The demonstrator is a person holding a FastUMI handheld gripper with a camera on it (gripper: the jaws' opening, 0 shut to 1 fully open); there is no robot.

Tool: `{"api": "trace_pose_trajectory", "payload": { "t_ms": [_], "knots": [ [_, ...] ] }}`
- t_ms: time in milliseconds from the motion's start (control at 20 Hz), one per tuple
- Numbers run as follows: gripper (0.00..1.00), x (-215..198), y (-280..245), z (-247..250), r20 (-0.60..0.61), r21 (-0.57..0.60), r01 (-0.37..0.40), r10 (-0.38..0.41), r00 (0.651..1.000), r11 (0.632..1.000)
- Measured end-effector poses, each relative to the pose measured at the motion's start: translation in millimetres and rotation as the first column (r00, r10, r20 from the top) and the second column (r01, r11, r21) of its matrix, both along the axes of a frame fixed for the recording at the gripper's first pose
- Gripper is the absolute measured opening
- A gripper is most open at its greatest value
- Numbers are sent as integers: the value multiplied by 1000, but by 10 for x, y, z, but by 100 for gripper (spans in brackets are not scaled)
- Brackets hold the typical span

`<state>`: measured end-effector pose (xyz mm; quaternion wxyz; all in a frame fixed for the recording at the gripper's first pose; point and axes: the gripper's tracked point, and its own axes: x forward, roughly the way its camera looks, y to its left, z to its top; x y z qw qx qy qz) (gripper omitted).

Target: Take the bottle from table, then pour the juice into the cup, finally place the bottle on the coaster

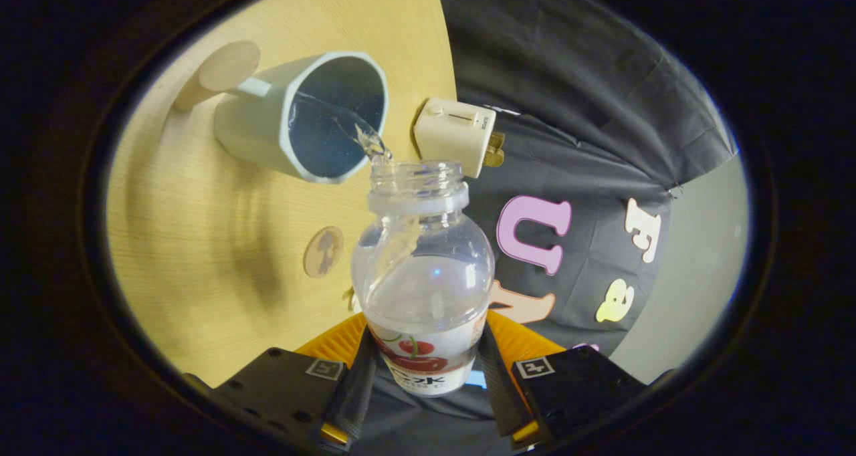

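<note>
My gripper (424,369) is shut on a clear plastic bottle (421,269) with a cherry label, both fingers pressing its lower body. The bottle is uncapped and tilted toward a pale mug (304,125) with a round wooden handle that stands on the wooden table (200,242) just beyond it. A thin stream of clear liquid (364,138) runs from the bottle's mouth into the mug, which holds some liquid. A small round wooden coaster (324,251) with a dark figure on it lies on the table beside the bottle, nearer the fingers than the mug.
A cream toaster-shaped object (455,135) sits at the table's edge, close beside the mug and just past the bottle's mouth. The table's edge runs behind the bottle, with the dark cloth wall and a grey floor (695,255) past it.
</note>
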<state>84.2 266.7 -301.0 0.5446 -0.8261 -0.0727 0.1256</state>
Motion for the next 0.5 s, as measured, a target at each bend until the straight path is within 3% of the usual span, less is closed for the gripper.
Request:
{"api": "trace_pose_trajectory", "payload": {
  "t_ms": [500],
  "knots": [
    [77,28,29,136,45,-70,-27,30,999,997]
  ]
}}
